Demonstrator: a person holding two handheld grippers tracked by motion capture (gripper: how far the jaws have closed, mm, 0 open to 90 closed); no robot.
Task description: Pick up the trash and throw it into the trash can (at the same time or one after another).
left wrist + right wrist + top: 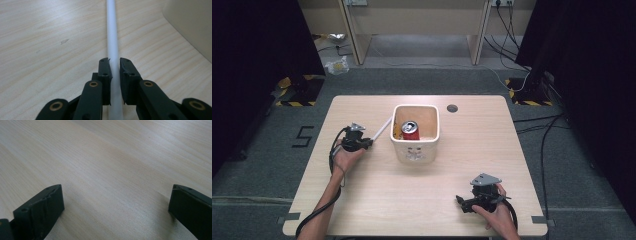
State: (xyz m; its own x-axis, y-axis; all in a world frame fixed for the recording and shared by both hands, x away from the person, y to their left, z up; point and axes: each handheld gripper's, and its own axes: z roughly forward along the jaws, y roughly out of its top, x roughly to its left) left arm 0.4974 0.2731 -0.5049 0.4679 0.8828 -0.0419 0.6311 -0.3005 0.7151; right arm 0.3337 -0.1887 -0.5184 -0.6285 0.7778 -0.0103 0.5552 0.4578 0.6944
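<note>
a: left gripper (pixel 368 144), left of centre on the table (pixel 362 200). jaws drawn narrow, clamped on the white rod (pixel 113 50). pads press both sides near its near end.

b: where does the rod lie?

a: flat on the wood, running from the jaws away to the far right, up to the left wall of the cream bin (pixel 414 152). whether it touches the bin, cannot tell. red can (pixel 410 131) sits inside the bin.

b: handling?

a: judging by looks: thin, light, stiff, smooth, likely plastic tube. slippery. gripped at one end, the long free end may droop or swing on lifting; a hold nearer the middle would balance better.

b: right side?

a: right gripper (pixel 464 204) near the near right edge, jaws wide apart, nothing between them, bare wood beneath.
</note>
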